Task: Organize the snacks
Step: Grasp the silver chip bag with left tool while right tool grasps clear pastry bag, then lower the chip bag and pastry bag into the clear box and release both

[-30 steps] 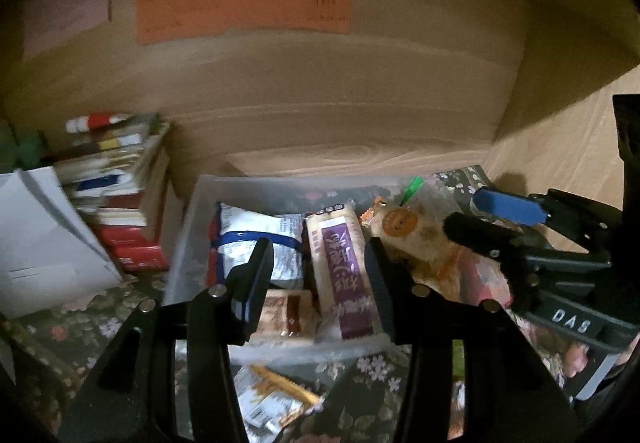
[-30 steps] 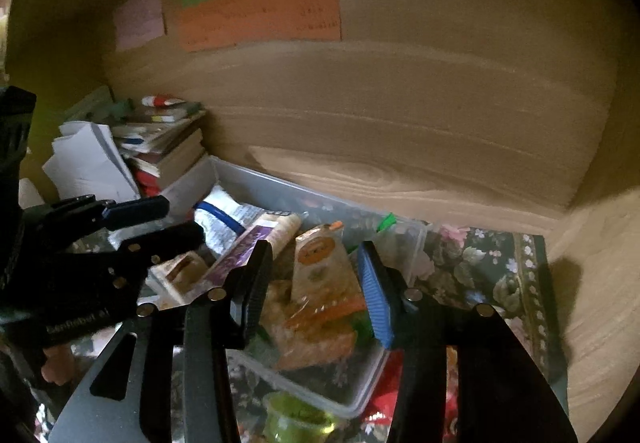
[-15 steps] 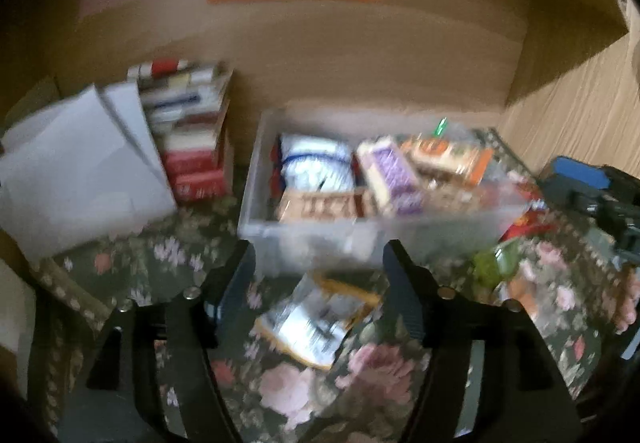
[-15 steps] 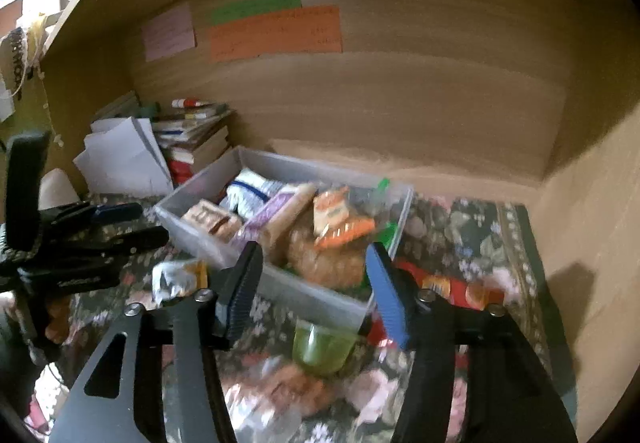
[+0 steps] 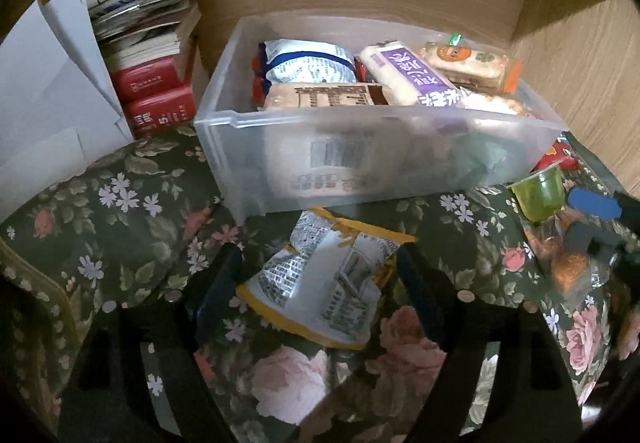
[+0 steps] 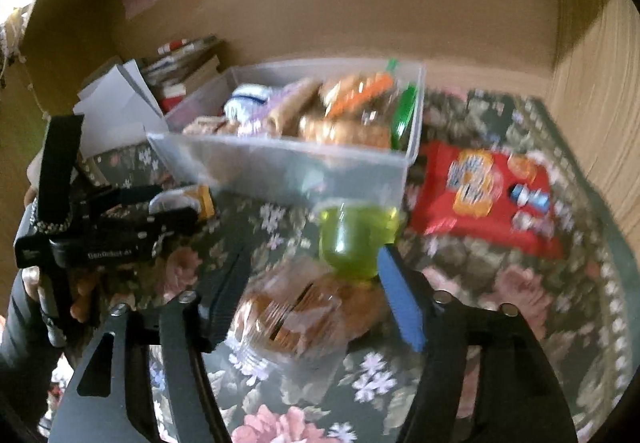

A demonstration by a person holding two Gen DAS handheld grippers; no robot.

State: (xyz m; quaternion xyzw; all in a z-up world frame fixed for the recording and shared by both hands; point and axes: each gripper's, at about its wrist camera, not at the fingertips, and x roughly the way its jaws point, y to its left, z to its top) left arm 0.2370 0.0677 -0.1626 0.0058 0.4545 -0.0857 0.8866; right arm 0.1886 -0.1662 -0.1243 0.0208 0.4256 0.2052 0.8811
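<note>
A translucent plastic bin (image 5: pixel 372 159) is set on a dark floral cloth (image 5: pixel 120 211) against a wooden back panel, and it is filled with wrapped snacks: a white and blue packet (image 5: pixel 308 61), a brown biscuit packet (image 5: pixel 324 96), a purple-labelled roll (image 5: pixel 412 77) and an orange-ended cracker pack (image 5: pixel 468 61). Just in front of the bin a silver and yellow snack packet (image 5: pixel 328 283) is seen lying on the cloth, framed by the left gripper (image 5: pixel 320 279), whose jaws are spread wide to either side of the packet; whether the pads touch it cannot be told, and nothing is clamped. A stack of books (image 5: pixel 156 55) and sheets of white paper (image 5: pixel 52 83) are placed to the left of the bin. In the blurred right wrist view, the right gripper (image 6: pixel 312 299) is held with its jaws wide apart over a clear-wrapped bag of brown biscuits (image 6: pixel 296 315) on the cloth, and no grasp is made. A green jelly cup (image 6: pixel 354 239) is found just beyond that bag, near the bin's front right corner, and a red snack bag (image 6: pixel 484 199) is laid flat to the right of the bin
</note>
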